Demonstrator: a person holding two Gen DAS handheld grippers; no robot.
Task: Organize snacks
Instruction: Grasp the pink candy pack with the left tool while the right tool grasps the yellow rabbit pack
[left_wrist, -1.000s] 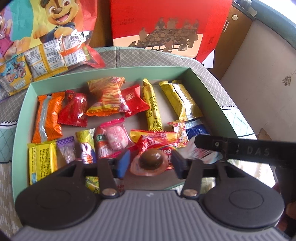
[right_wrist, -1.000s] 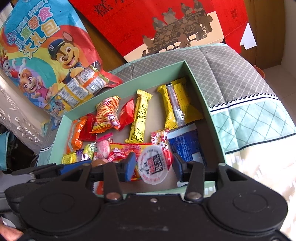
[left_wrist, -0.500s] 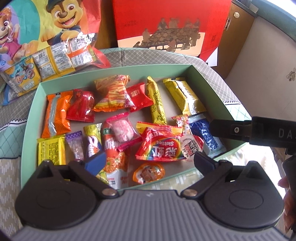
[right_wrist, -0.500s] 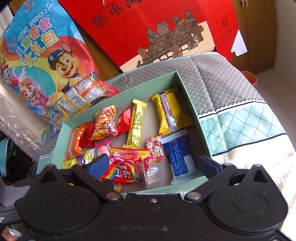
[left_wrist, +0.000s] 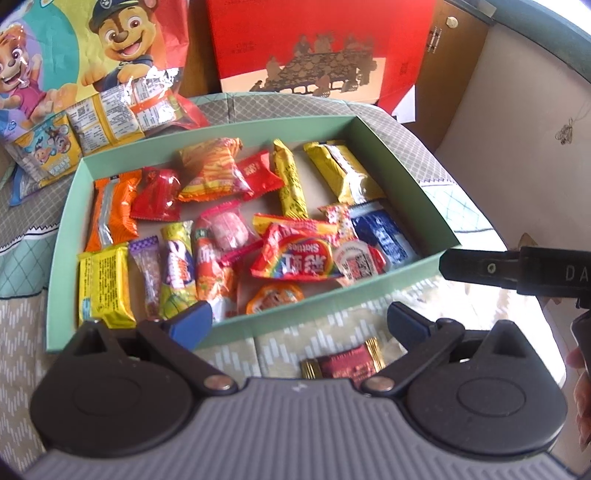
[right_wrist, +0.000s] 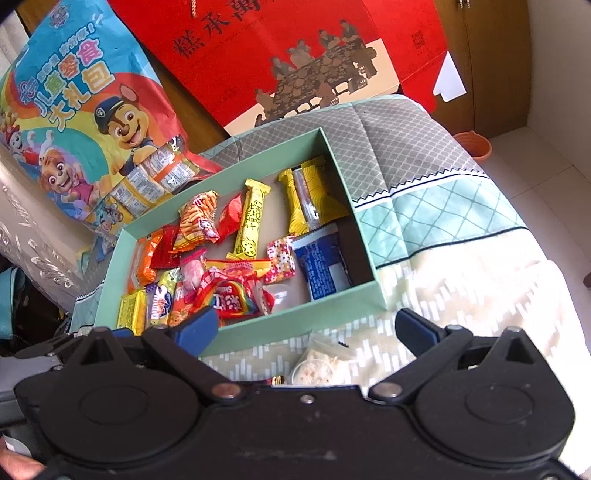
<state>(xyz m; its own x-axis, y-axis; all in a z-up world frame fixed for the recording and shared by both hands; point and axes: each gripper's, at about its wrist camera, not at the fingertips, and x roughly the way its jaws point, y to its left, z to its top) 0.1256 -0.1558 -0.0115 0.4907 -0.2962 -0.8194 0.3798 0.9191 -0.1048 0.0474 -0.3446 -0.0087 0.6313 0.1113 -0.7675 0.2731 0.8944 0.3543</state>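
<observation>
Left gripper (left_wrist: 297, 325): jaws spread wide apart, nothing between them, positioned just short of the near wall of the green box (left_wrist: 332, 295). Directly under it, on the patterned cloth (left_wrist: 280, 343), lies a dark red candy with gold ends (left_wrist: 345, 363), outside the box and partly hidden by the gripper body.

Right gripper (right_wrist: 306, 328): jaws likewise wide apart and empty, also just in front of the box's near wall. Below it on the cloth sits a clear packet with pale contents (right_wrist: 319, 363); contents too blurred to identify. In the left wrist view the right gripper's black finger shows at the box's near right corner.

Box contents, near to far: round orange jelly cup (left_wrist: 275, 297) against the near wall; Skittles bag (left_wrist: 295, 260) beside a round white-lidded cup (left_wrist: 356, 264); blue packet (left_wrist: 382, 238) at right; yellow wafer pack (left_wrist: 103, 288) at near left; pink candy (left_wrist: 227, 229) mid-box; orange bar (left_wrist: 110, 214) at left; long yellow bar (left_wrist: 290, 181) and gold-yellow pack (left_wrist: 341, 173) toward the far wall.

Beyond the box: cartoon-dog snack bag (left_wrist: 92, 74) at left, red gift box (left_wrist: 317, 48) upright behind.
</observation>
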